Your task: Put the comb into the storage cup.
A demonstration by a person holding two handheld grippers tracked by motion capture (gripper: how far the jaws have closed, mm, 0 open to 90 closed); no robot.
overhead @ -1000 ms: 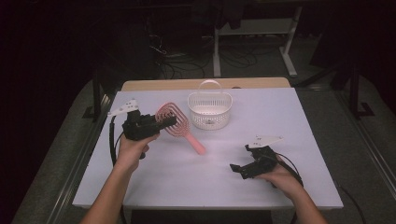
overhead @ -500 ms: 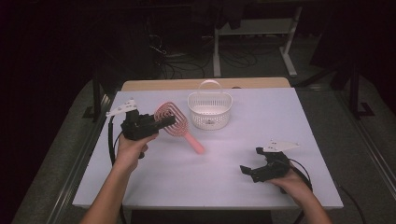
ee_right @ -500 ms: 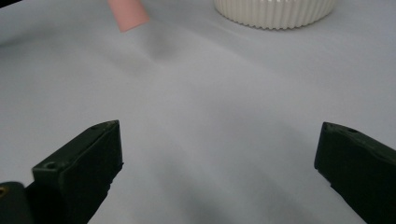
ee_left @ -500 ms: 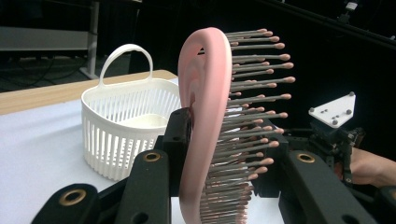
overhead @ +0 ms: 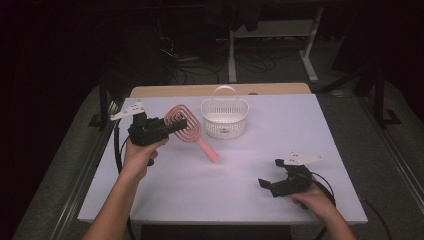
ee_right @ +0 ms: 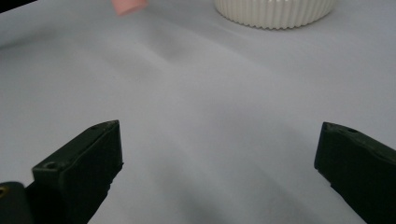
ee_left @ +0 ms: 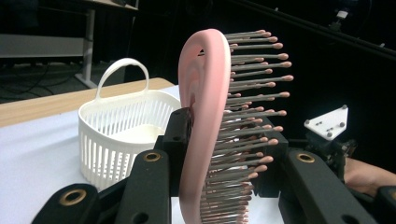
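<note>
Left gripper (overhead: pixel 165 126) was clamped on the pink hairbrush (overhead: pixel 186 128) by its head, held clear of the table beside the white basket (overhead: pixel 224 118). I judged pickup done, drop-in left. Right gripper (overhead: pixel 272 176) sat wide open and empty near me.

Each bare-armed hand carried a black two-jaw gripper, the left gripper (overhead: pixel 167 126) and the right gripper (overhead: pixel 270 175) alike, topped with a pale grey three-cornered plate dotted with screws, brass-ringed holes in the jaw arms, trailing black cable.
</note>
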